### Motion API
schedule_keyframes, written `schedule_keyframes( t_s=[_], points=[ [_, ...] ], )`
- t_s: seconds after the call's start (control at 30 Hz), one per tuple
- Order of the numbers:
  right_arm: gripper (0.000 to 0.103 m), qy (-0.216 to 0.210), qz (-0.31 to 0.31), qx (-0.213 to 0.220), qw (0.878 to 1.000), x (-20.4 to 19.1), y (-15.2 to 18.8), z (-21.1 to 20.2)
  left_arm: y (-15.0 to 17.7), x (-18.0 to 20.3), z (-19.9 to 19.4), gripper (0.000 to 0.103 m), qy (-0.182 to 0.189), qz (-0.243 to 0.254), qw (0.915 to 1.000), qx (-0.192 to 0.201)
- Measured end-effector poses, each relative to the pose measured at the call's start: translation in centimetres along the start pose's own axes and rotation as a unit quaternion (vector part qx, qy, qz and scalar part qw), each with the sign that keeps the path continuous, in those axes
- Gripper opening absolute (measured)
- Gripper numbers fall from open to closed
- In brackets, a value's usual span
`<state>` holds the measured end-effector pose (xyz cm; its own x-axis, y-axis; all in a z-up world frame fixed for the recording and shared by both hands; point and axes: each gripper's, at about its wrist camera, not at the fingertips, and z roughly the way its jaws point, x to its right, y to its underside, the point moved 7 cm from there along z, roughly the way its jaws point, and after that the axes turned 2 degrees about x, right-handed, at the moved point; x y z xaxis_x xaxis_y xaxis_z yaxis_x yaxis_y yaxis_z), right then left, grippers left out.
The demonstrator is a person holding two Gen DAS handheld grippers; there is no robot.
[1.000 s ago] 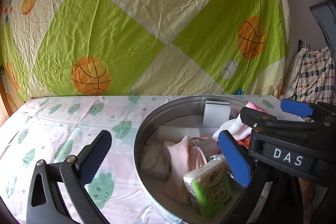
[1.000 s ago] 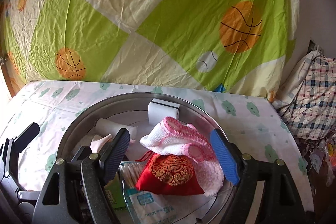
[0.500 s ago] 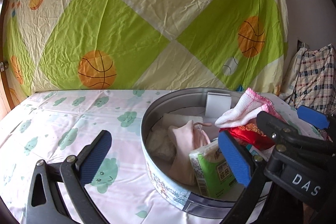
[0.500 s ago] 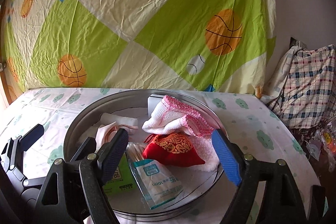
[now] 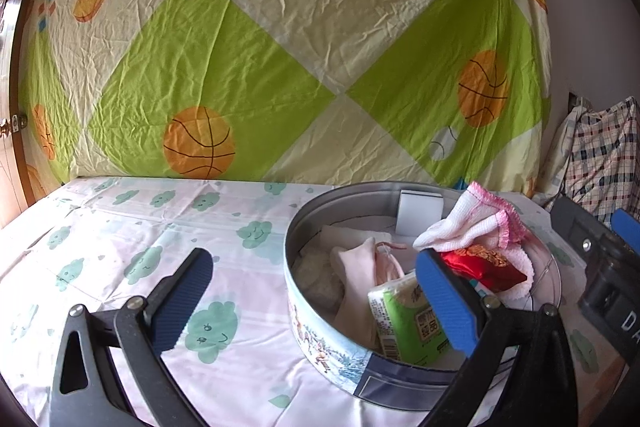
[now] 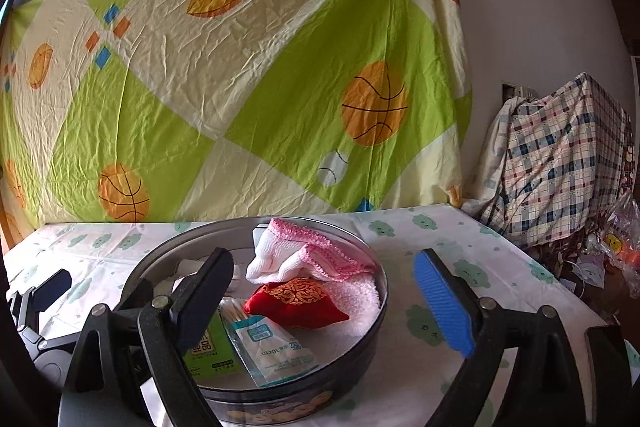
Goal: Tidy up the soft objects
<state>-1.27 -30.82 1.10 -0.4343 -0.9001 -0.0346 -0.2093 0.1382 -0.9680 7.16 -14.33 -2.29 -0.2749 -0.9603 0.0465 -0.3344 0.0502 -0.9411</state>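
Observation:
A round metal tin [image 5: 320,339] [image 6: 360,343] stands on the cloud-print tablecloth. In it lie a pink-and-white knitted cloth [image 6: 296,255] [image 5: 472,223], a red embroidered pouch [image 6: 296,301] [image 5: 484,263], a green tissue pack [image 5: 404,319] [image 6: 208,347], a cotton-swab packet [image 6: 268,341], a pale pink garment [image 5: 360,283] and a white block [image 5: 418,213]. My left gripper [image 5: 316,303] is open and empty, in front of the tin's left side. My right gripper [image 6: 332,303] is open and empty, above the tin's near rim.
A green and cream sheet with basketballs [image 5: 280,67] hangs behind the table. A plaid cloth pile [image 6: 560,163] lies off the table's right end, with clutter [image 6: 612,251] below it. The tablecloth [image 5: 120,227] stretches left of the tin.
Both grippers have drawn back and up from the tin, still open. The tin and its contents now sit lower and farther in both views.

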Motion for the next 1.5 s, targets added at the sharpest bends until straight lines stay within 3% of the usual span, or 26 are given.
schedule_keyframes(
  t_s=[0.13,0.47,0.97,1.5],
  points=[
    [0.093,0.003,0.005,-0.005,1.0,0.6,0.9,-0.2,0.2,-1.1,-0.5,0.103,-0.012,-0.014,0.9998,-0.001],
    [0.094,0.0,0.016,-0.014,1.0,1.1,2.4,-0.4,-0.1,-2.7,-2.5,0.103,-0.011,-0.05,0.9979,0.04],
    [0.094,0.004,-0.004,0.003,1.0,0.3,2.2,-1.1,-0.2,-1.6,-3.3,0.103,0.013,-0.027,0.9985,0.046],
    [0.094,0.009,-0.005,0.006,1.0,0.4,2.1,-1.3,-0.4,-0.8,-3.7,0.103,0.009,0.005,0.9983,0.057]
  ],
)
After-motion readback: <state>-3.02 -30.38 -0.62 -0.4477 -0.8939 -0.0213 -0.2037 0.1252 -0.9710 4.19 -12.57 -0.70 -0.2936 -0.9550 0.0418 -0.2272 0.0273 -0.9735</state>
